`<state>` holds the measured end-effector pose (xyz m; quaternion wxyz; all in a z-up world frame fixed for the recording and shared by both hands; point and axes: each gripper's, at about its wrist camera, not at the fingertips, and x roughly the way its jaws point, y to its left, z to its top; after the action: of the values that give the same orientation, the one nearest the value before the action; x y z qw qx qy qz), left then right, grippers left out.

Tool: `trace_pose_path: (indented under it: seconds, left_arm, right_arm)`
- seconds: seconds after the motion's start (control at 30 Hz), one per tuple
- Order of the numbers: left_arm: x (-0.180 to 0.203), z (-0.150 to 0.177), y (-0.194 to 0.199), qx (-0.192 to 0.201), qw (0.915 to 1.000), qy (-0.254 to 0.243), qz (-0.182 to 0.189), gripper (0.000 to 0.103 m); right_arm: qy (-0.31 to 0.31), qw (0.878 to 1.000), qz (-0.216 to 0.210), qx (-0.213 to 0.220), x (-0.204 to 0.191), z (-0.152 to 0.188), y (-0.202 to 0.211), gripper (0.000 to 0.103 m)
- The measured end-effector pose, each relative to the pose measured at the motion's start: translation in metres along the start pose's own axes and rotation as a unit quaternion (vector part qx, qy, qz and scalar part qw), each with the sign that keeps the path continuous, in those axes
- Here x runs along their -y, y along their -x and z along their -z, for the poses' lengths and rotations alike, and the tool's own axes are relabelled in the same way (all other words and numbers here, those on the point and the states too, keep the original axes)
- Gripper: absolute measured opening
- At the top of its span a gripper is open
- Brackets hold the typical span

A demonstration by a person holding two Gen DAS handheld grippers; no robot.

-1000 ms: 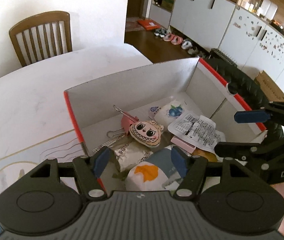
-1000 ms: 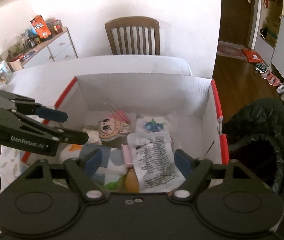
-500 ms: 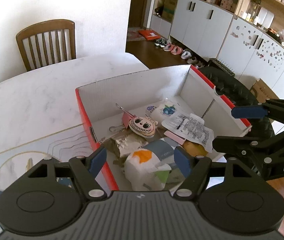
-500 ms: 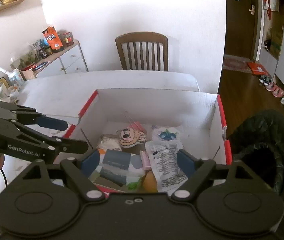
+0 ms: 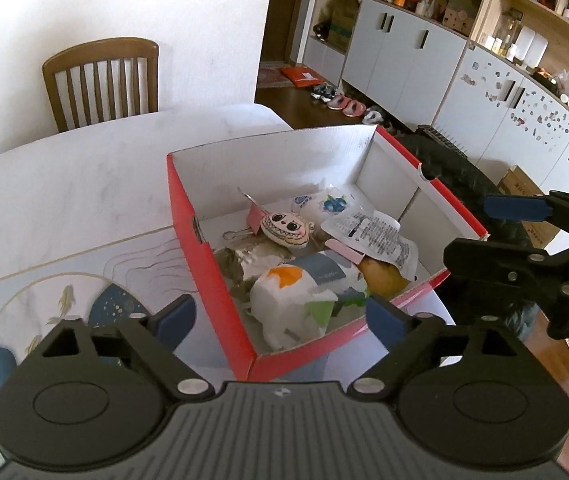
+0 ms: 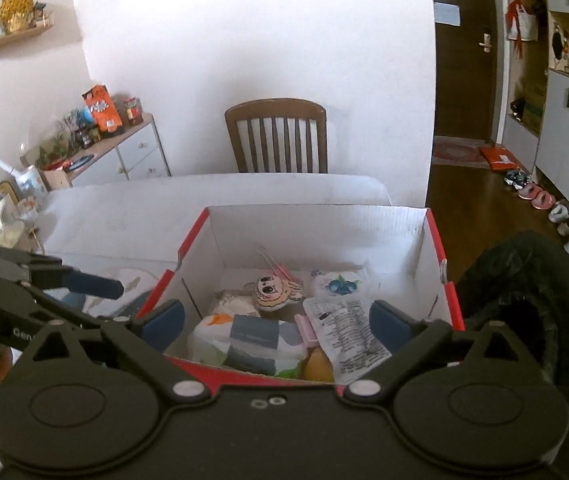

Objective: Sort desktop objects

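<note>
Both grippers have been drawn back from the red box (image 5: 220, 280). Left gripper (image 5: 280, 316) and right gripper (image 6: 276, 322) are held spread, empty.

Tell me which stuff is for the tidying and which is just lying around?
For the tidying: red box, monster toy, pink clip, printed packet, white bag, both open tongs.

Just lying around: chair, shoes, black jacket.
</note>
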<state>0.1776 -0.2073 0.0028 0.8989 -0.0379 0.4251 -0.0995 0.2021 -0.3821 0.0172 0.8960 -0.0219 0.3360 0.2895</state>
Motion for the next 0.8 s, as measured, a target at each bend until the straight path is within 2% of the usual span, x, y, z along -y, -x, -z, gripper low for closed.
trace_pose_path:
  seconds: [0.03, 0.8]
  left_arm:
    - [-0.001, 0.001, 0.002, 0.001, 1.0000, 0.001, 0.002, 0.102]
    - [-0.007, 0.026, 0.023, 0.008, 0.9998, -0.016, -0.005, 0.102]
  right_arm:
    - [0.000, 1.000, 0.002, 0.003, -0.002, 0.001, 0.002, 0.103]
    - [-0.011, 1.000, 0.017, 0.016, -0.037, 0.022, 0.019, 0.103]
